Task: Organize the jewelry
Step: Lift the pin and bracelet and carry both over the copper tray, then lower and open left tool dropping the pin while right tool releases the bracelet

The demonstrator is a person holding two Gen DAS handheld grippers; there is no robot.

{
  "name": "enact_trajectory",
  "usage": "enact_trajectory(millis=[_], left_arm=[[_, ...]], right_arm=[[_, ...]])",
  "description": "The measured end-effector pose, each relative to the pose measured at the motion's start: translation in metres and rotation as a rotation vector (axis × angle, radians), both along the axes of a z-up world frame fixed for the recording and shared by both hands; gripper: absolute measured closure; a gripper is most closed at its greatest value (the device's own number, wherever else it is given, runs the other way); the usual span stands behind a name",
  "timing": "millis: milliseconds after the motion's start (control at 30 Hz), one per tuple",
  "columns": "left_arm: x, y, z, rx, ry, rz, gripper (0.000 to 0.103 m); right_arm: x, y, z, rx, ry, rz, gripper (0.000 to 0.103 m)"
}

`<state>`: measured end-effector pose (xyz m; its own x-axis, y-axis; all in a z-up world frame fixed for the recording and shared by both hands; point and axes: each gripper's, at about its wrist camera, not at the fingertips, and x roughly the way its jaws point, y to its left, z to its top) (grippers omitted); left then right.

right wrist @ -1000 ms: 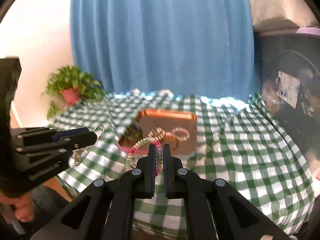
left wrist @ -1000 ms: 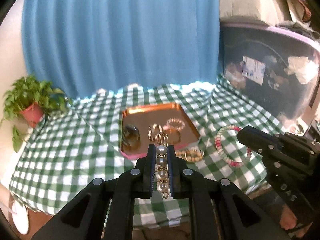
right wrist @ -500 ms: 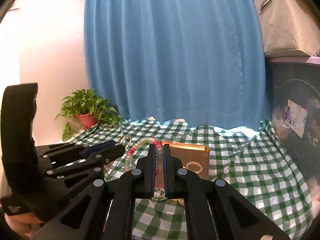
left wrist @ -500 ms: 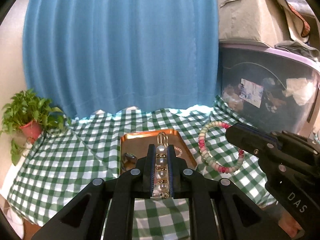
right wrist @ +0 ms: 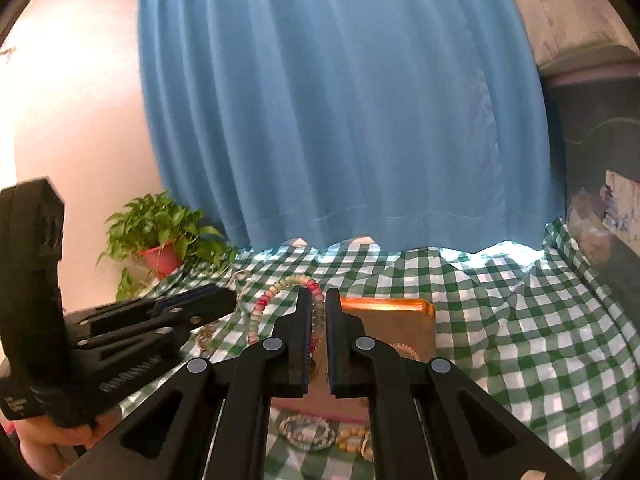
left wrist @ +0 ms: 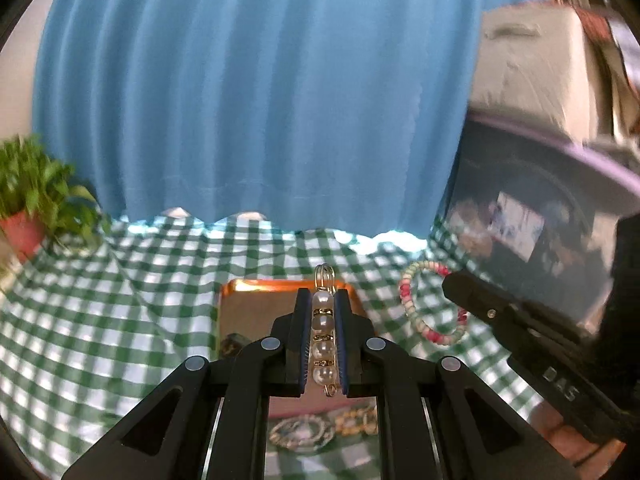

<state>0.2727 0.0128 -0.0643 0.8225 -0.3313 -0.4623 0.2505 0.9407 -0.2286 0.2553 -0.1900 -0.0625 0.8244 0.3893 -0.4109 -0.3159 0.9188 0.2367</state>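
Note:
My left gripper (left wrist: 322, 300) is shut on a gold pearl brooch pin (left wrist: 322, 332) and holds it in the air above the copper tray (left wrist: 248, 312). My right gripper (right wrist: 314, 300) is shut on a pink, green and white beaded bracelet (right wrist: 272, 300), also lifted; the bracelet shows in the left wrist view (left wrist: 424, 308) hanging from the right gripper (left wrist: 460, 286). The left gripper appears at the left of the right wrist view (right wrist: 224, 300). The tray (right wrist: 384, 306) lies on the green checked tablecloth (right wrist: 520, 340).
More bracelets lie on the cloth in front of the tray (left wrist: 304, 432) (right wrist: 308, 432). A potted plant (right wrist: 160, 240) stands at the far left. A blue curtain (left wrist: 256, 100) hangs behind. A dark storage bin (left wrist: 540, 220) stands at the right.
Both grippers have lifted their jewelry higher off the table and tilted up. The tray now sits lower and partly hidden behind the fingers.

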Motion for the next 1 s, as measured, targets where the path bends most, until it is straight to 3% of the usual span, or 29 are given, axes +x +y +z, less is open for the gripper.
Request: enact_trajectory(millis=[133, 267, 433, 533, 767, 1000], left_arm=[[0.008, 0.005, -0.027, 0.006, -0.034, 0.011, 0.091], [0.04, 0.005, -0.078, -0.053, 0.131, -0.09, 0.091], [0.062, 0.0, -0.128, -0.024, 0.255, -0.092, 0.091], [0.07, -0.001, -0.142, -0.02, 0.281, -0.088, 0.091], [0.087, -0.009, -0.179, -0.025, 0.378, -0.12, 0.091], [0.1, -0.008, -0.195, -0.049, 0.423, -0.11, 0.091]], right_arm=[[0.024, -0.005, -0.02, -0.001, 0.005, -0.02, 0.098], [0.051, -0.006, -0.067, -0.016, 0.068, -0.015, 0.098], [0.088, -0.003, -0.136, -0.072, 0.254, -0.012, 0.098], [0.09, -0.006, -0.145, -0.071, 0.285, -0.009, 0.098], [0.087, -0.001, -0.148, -0.177, 0.286, -0.025, 0.098], [0.086, -0.013, -0.154, -0.263, 0.314, -0.073, 0.098]])
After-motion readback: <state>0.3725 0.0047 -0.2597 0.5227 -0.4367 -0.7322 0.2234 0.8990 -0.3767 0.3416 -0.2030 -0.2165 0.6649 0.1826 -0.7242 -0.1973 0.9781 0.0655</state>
